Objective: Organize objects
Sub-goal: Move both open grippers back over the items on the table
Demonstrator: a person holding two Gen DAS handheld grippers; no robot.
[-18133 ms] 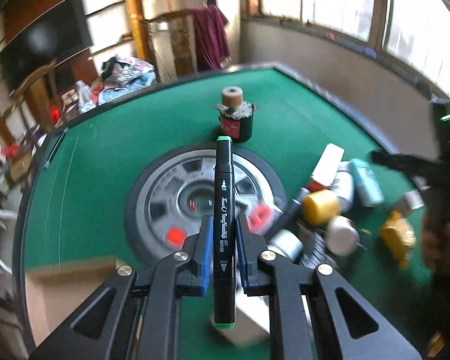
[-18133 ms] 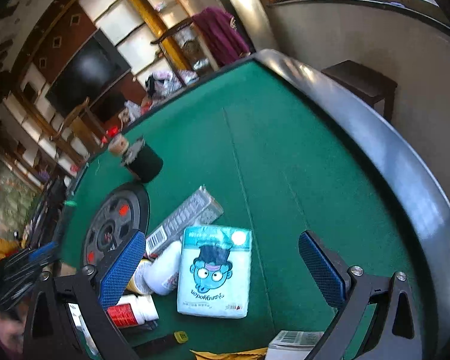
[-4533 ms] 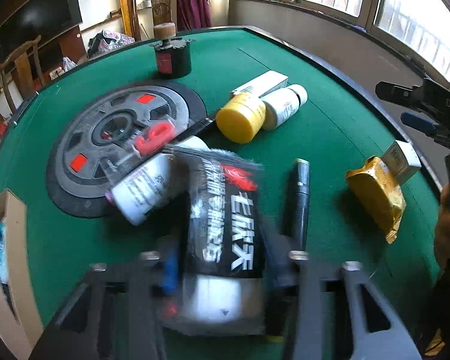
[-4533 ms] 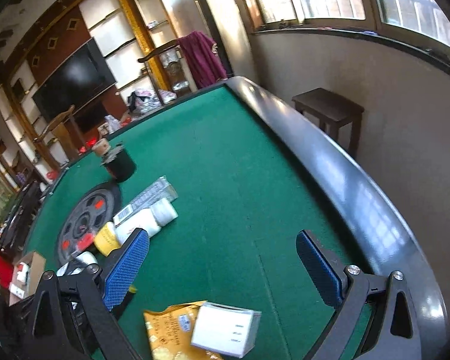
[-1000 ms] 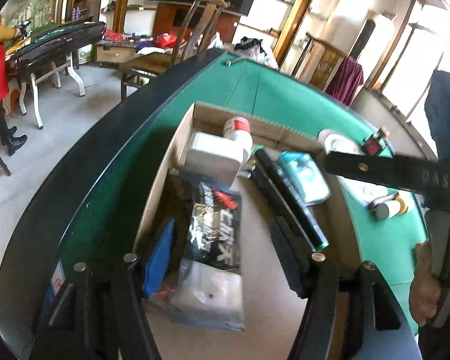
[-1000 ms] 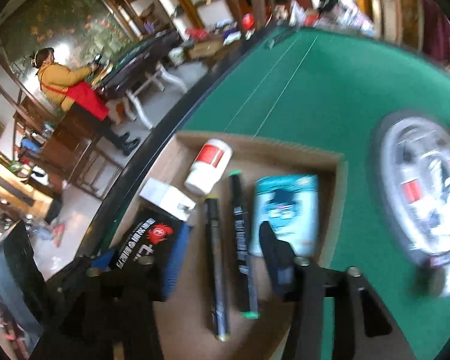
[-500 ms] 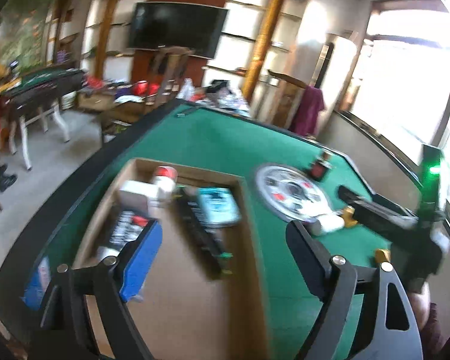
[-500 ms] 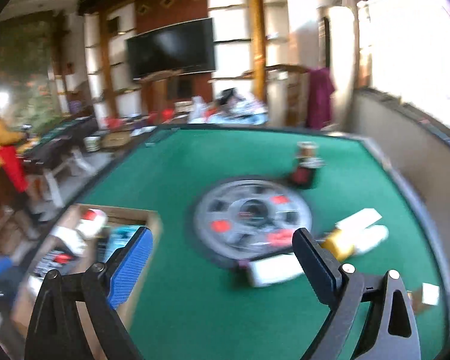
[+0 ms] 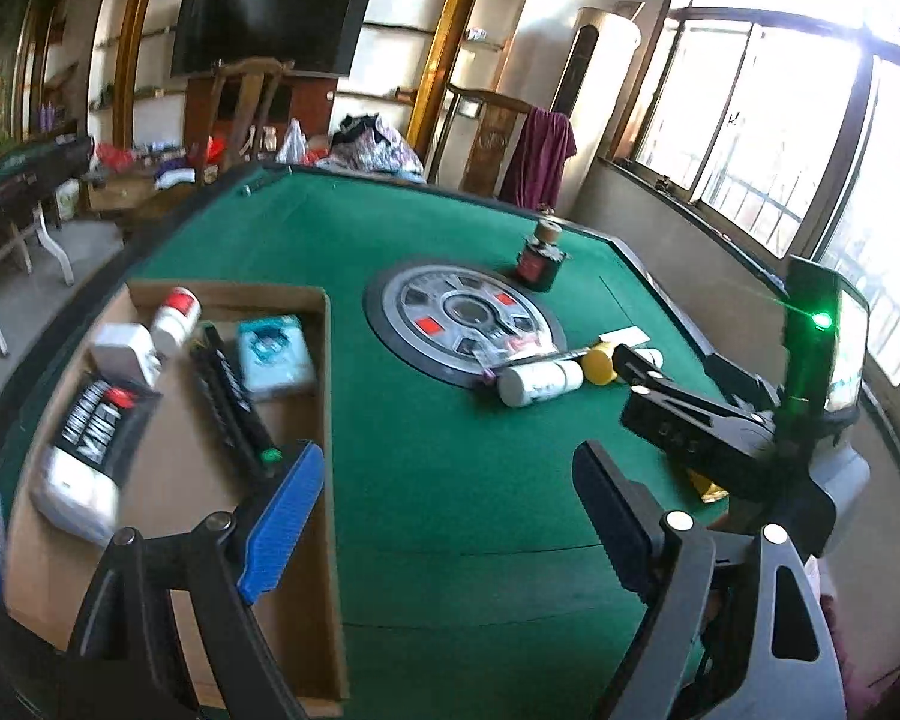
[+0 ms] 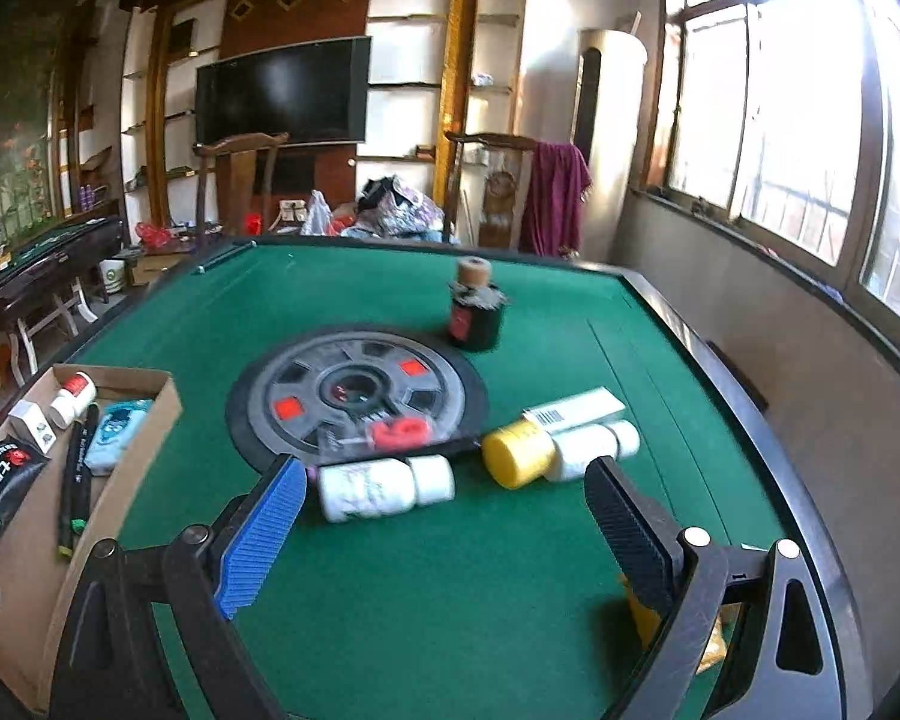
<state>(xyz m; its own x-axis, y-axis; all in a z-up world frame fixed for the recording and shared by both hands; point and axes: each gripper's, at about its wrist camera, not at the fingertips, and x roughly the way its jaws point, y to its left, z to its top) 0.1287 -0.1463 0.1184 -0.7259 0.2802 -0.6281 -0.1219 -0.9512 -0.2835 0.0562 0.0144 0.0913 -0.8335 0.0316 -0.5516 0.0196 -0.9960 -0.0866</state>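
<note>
A cardboard box [image 9: 324, 360] [image 10: 171, 402] at the table's left holds a black snack packet [image 9: 90, 420], a small white box [image 9: 120, 348], a white bottle with red cap [image 9: 174, 312], black markers [image 9: 228, 396] and a teal tissue pack [image 9: 273, 354]. My left gripper [image 9: 444, 522] is open and empty above the felt beside the box. My right gripper [image 10: 444, 522] is open and empty, facing a white bottle [image 10: 384, 486], a yellow-capped bottle [image 10: 558, 450] and a white carton [image 10: 573, 408]. The right gripper also shows in the left wrist view [image 9: 690, 414].
A round grey wheel-like disc [image 10: 354, 393] lies mid-table with a red item [image 10: 399, 432] on its edge. A black jar with a cork lid [image 10: 474, 312] stands behind it. A yellow packet [image 10: 648, 618] lies behind my right finger. The raised table rim [image 10: 750, 420] runs along the right.
My left gripper let go of the black packet in the box, then lifted and swung right toward the table's middle. My right gripper swung from the box to the bottles.
</note>
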